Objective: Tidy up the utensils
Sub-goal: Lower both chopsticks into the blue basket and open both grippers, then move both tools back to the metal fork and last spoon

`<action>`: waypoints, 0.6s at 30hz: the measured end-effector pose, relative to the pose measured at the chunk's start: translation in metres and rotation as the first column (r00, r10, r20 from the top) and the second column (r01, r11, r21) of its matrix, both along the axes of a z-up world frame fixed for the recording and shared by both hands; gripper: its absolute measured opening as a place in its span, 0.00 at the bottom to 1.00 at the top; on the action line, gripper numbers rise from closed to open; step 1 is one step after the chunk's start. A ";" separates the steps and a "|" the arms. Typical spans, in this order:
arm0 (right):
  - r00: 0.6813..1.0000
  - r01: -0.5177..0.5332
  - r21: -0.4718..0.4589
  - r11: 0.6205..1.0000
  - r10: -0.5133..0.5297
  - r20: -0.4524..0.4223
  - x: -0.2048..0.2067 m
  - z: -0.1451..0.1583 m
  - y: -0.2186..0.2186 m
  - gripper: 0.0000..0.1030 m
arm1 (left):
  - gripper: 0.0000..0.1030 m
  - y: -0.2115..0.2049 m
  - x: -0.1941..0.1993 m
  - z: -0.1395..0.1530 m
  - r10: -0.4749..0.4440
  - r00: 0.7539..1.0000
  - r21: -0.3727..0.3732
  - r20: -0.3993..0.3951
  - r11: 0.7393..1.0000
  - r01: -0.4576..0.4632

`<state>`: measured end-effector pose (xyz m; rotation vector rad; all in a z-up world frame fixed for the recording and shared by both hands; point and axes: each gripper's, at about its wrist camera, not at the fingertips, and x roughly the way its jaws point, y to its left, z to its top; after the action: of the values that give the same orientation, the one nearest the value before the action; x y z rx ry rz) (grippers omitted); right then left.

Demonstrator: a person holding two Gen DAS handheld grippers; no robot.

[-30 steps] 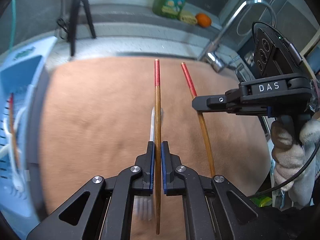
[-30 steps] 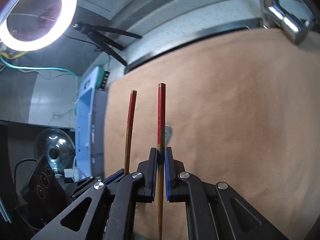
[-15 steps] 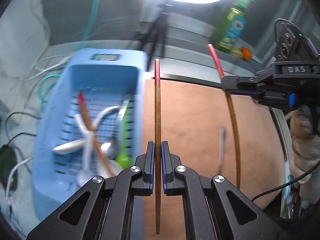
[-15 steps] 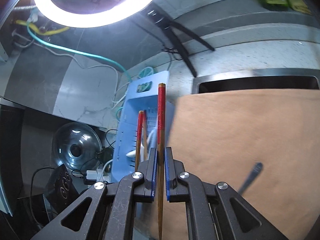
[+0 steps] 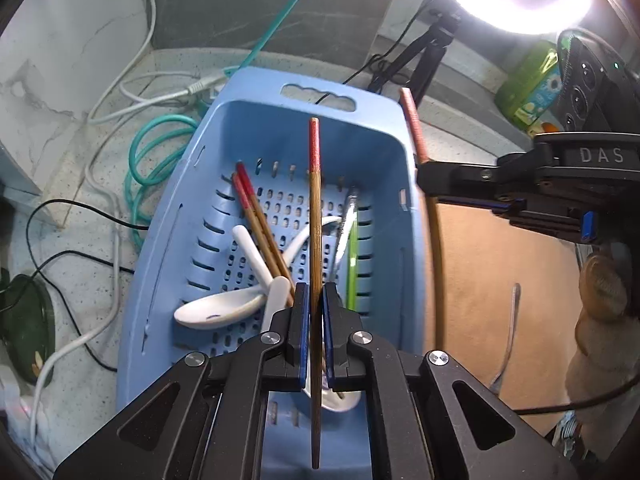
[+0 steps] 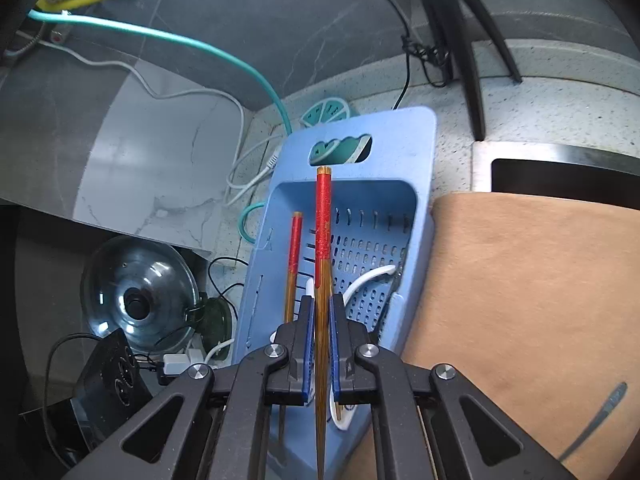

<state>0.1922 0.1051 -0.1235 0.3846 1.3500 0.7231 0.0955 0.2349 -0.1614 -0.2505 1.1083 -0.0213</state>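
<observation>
My left gripper (image 5: pixel 315 304) is shut on a red-tipped wooden chopstick (image 5: pixel 314 240), which hangs above the inside of the blue slotted basket (image 5: pixel 256 128). In the basket lie two more red-tipped chopsticks (image 5: pixel 256 220), white spoons (image 5: pixel 216 312) and a metal utensil beside a green one (image 5: pixel 352 256). My right gripper (image 6: pixel 322 312) is shut on a second chopstick (image 6: pixel 322 232) and stands over the basket's near right side (image 6: pixel 416 152). In the left wrist view that right gripper (image 5: pixel 426 182) is at the basket's right rim, its chopstick (image 5: pixel 434 264) pointing downward.
A tan mat (image 6: pixel 520 280) lies right of the basket with a metal utensil (image 6: pixel 600 412) on it. Cables (image 5: pixel 136 168) trail on the speckled counter at the left. A glass pot lid (image 6: pixel 136 292), tripod legs (image 6: pixel 460 40) and a sink edge (image 6: pixel 560 168) surround the area.
Both grippers swung left from over the tan mat to the blue basket, each still gripping its chopstick. The basket now fills the middle of both views.
</observation>
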 end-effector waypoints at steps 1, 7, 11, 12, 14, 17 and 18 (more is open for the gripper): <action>1.000 -0.003 -0.004 1.000 0.003 -0.004 0.001 -0.004 0.005 0.06 | 0.05 0.001 0.002 -0.002 -0.001 1.000 0.005 -0.007 1.000 0.001; 0.999 -0.021 -0.048 0.999 0.020 -0.026 0.006 -0.030 0.030 0.06 | 0.05 0.006 0.014 -0.015 0.015 0.999 -0.010 -0.038 1.000 -0.016; 0.999 -0.038 -0.075 0.996 0.036 -0.025 0.008 -0.039 0.039 0.06 | 0.05 0.007 0.016 -0.021 0.015 0.998 -0.002 -0.056 1.000 -0.015; 0.999 -0.043 -0.077 0.996 0.041 -0.028 0.008 -0.041 0.040 0.06 | 0.05 0.007 0.017 -0.022 0.017 0.998 -0.002 -0.059 1.000 -0.017; 0.998 -0.052 -0.079 0.996 0.050 -0.026 0.008 -0.041 0.040 0.06 | 0.05 0.008 0.017 -0.023 0.023 0.998 0.000 -0.067 1.000 -0.023; 0.998 -0.063 -0.099 0.993 0.062 -0.014 0.008 -0.041 0.041 0.08 | 0.05 0.010 0.019 -0.025 0.032 0.996 -0.004 -0.082 0.999 -0.033; 0.998 -0.065 -0.099 0.993 0.064 -0.016 0.008 -0.041 0.040 0.09 | 0.05 0.009 0.019 -0.025 0.034 0.996 -0.001 -0.087 0.999 -0.034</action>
<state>0.2007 0.1454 -0.1647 0.2673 1.4104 0.7045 0.1145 0.2441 -0.1864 -0.2748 1.1903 0.0190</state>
